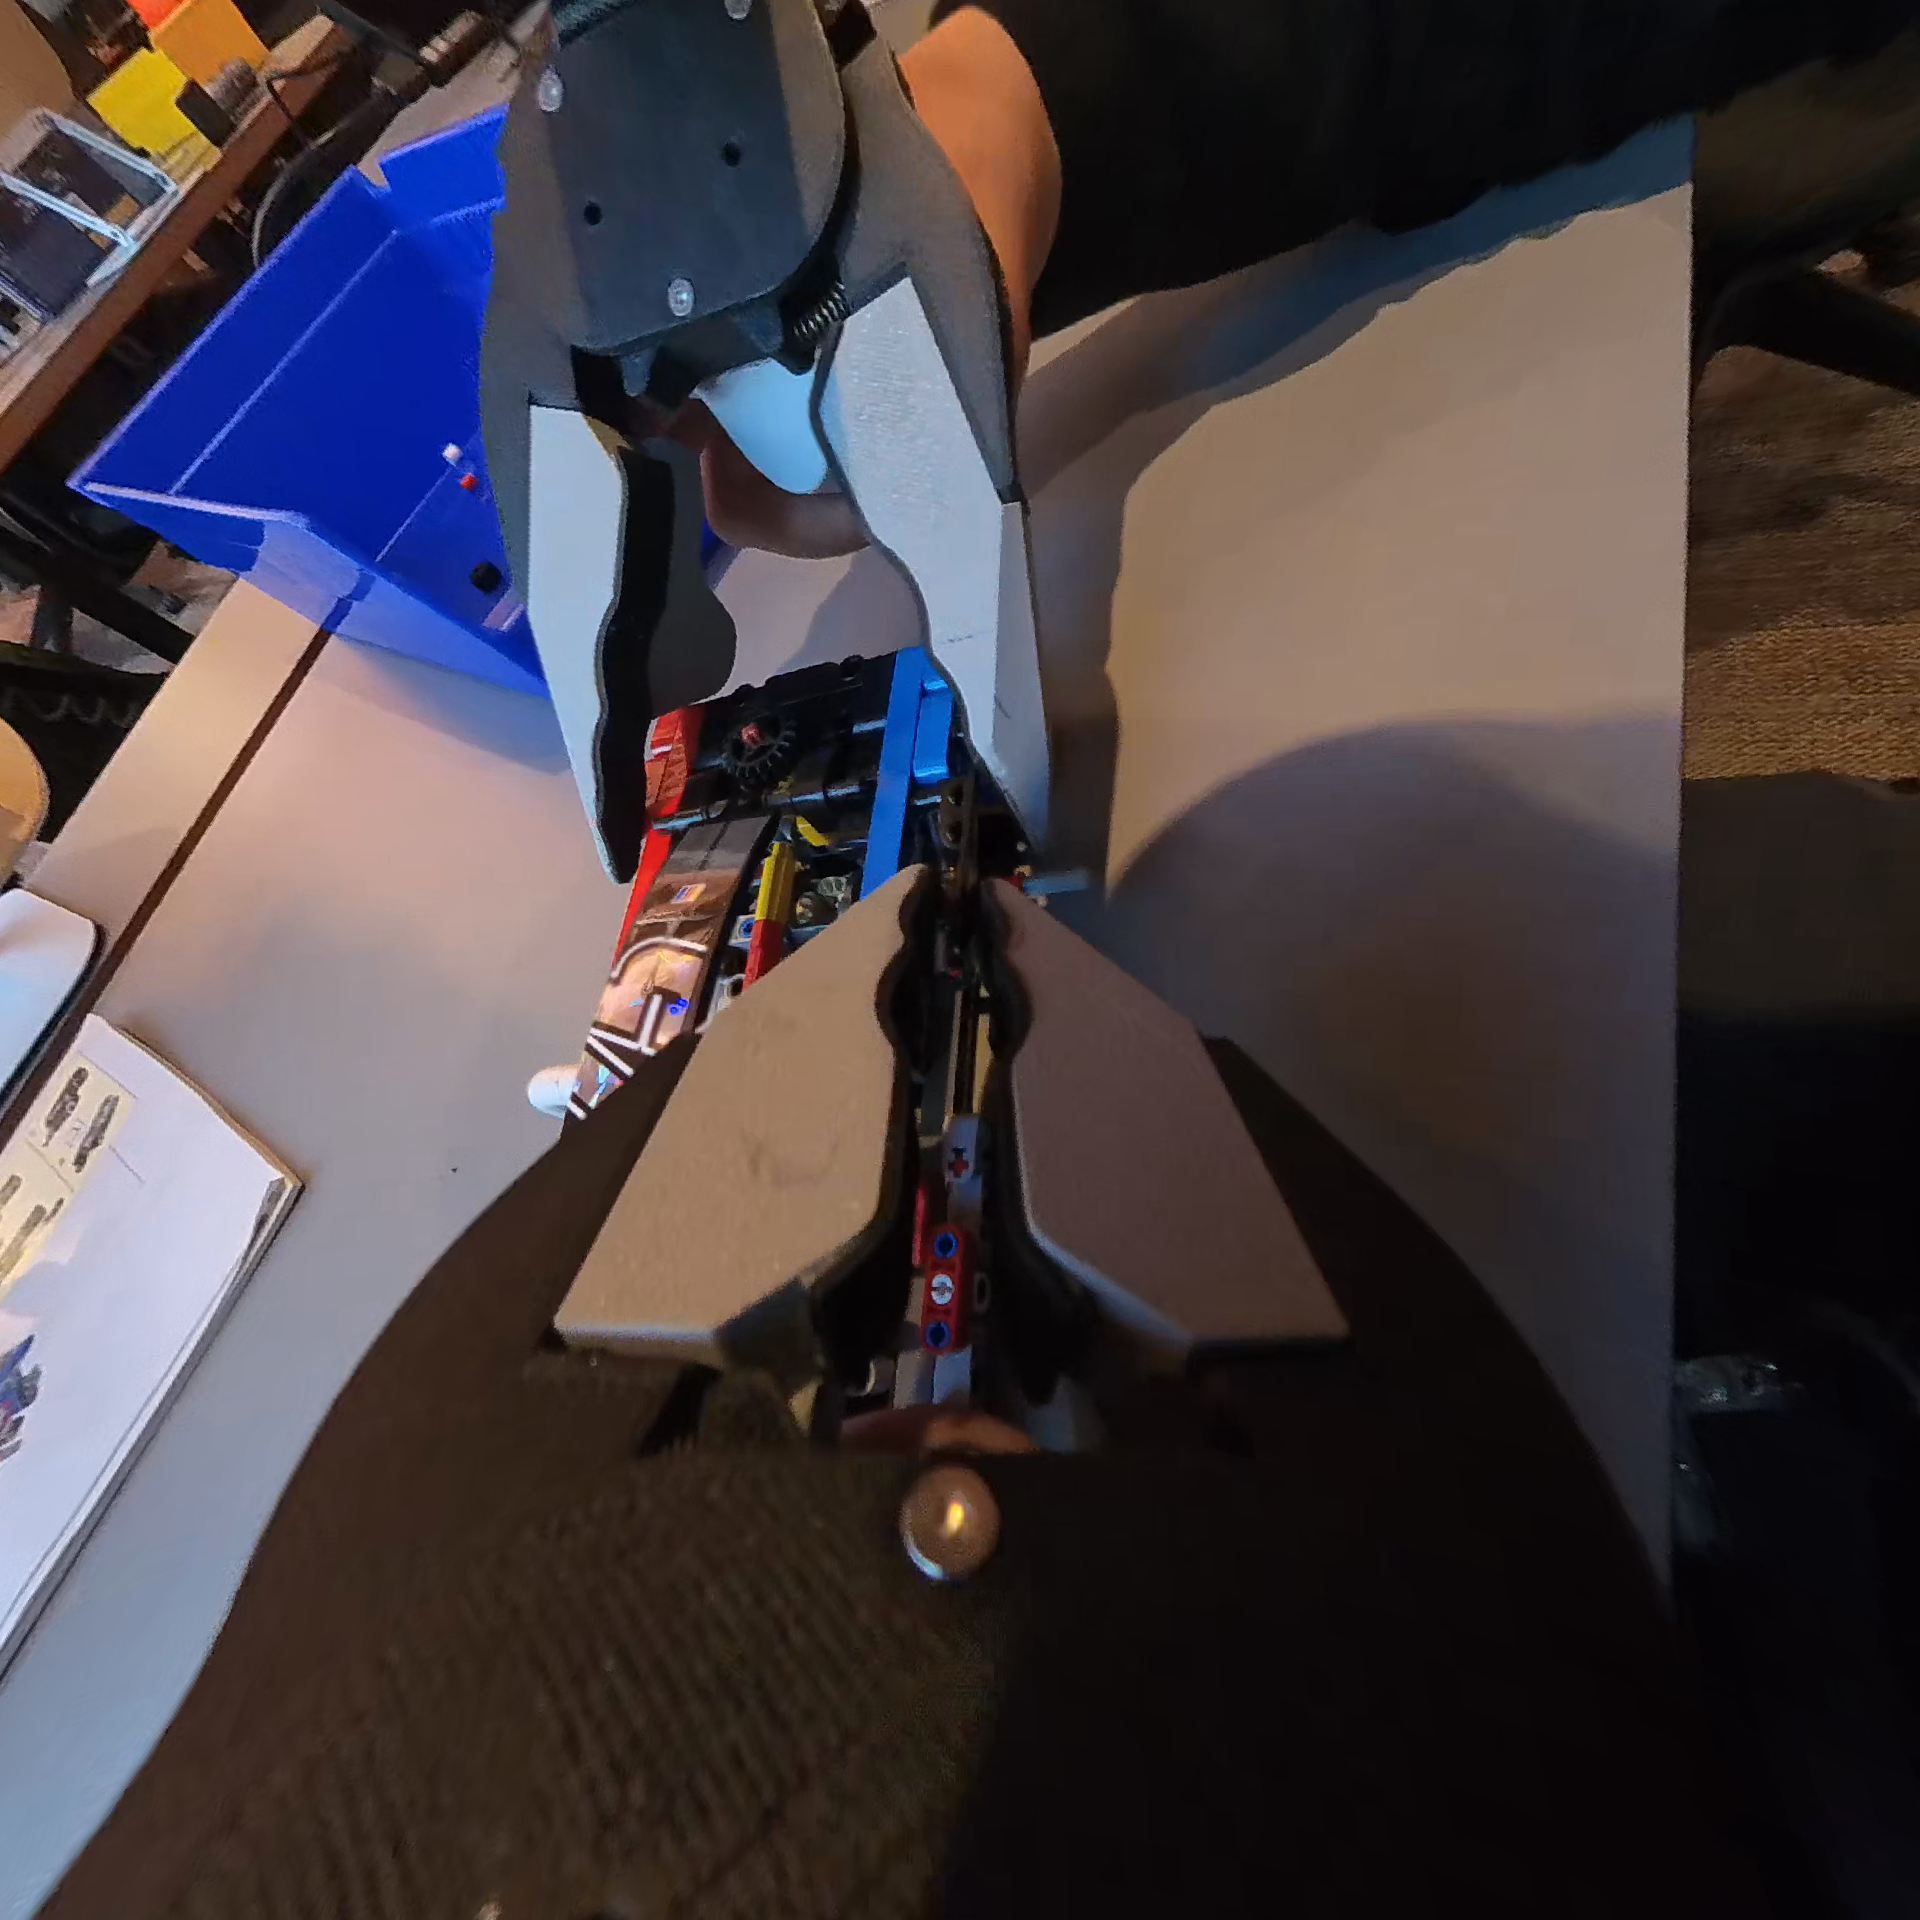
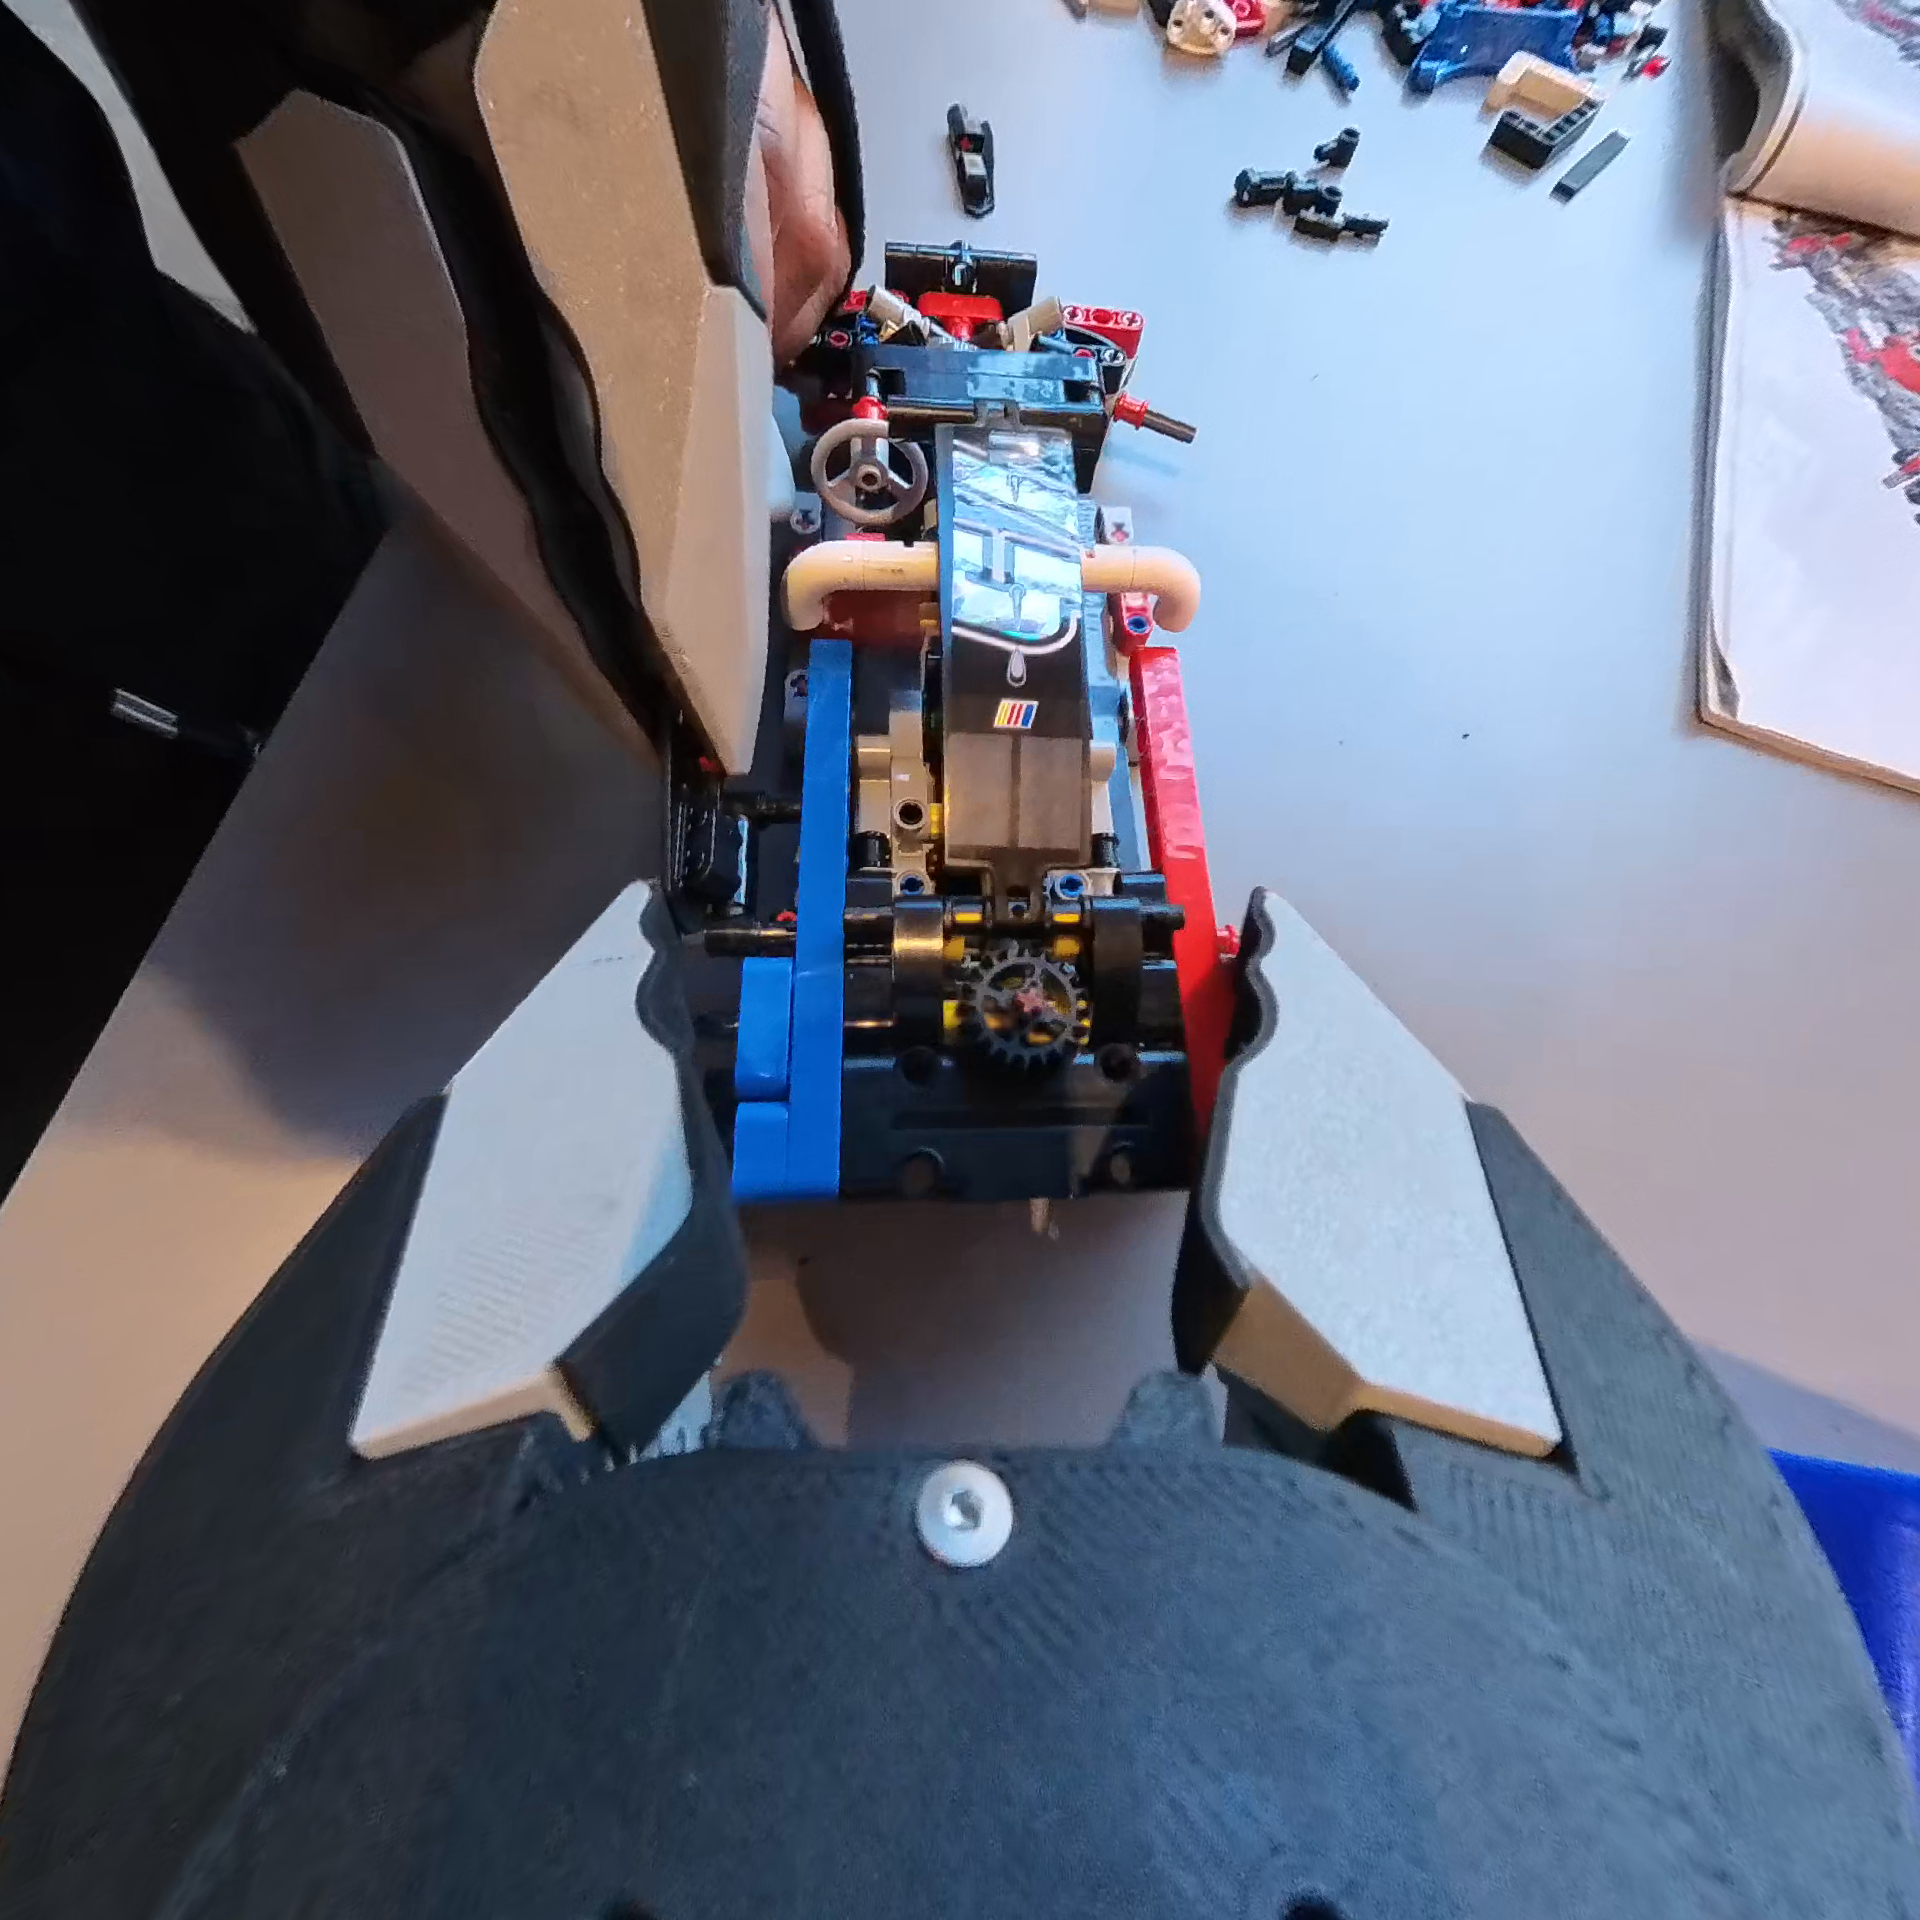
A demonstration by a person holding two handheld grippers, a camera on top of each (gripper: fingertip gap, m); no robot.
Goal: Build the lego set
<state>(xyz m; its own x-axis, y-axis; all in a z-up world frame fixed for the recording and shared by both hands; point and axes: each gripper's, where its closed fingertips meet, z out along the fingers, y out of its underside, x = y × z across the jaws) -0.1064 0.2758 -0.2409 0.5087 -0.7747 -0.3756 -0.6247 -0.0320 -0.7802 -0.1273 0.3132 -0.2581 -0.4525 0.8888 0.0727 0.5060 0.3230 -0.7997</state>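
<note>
The partly built lego car (image 2: 997,727), with a blue left rail, a red right rail, a black stickered roof panel and a grey steering wheel, lies on the white table (image 2: 1455,831). My right gripper (image 2: 956,935) straddles its rear end by the black gear, with its fingers pressed on the blue and red sides. My left gripper (image 1: 956,894) is shut on a black side piece (image 2: 712,831) of the car next to the blue rail. The left wrist view shows the car (image 1: 769,831) between both grippers, with the right gripper (image 1: 821,847) opposite mine.
A blue bin (image 1: 312,416) stands behind the car. An open instruction booklet (image 2: 1818,468) lies to the right and also shows in the left wrist view (image 1: 125,1247). Loose black, blue and red pieces (image 2: 1309,197) are scattered at the far end. The table edge (image 1: 1673,935) runs close by.
</note>
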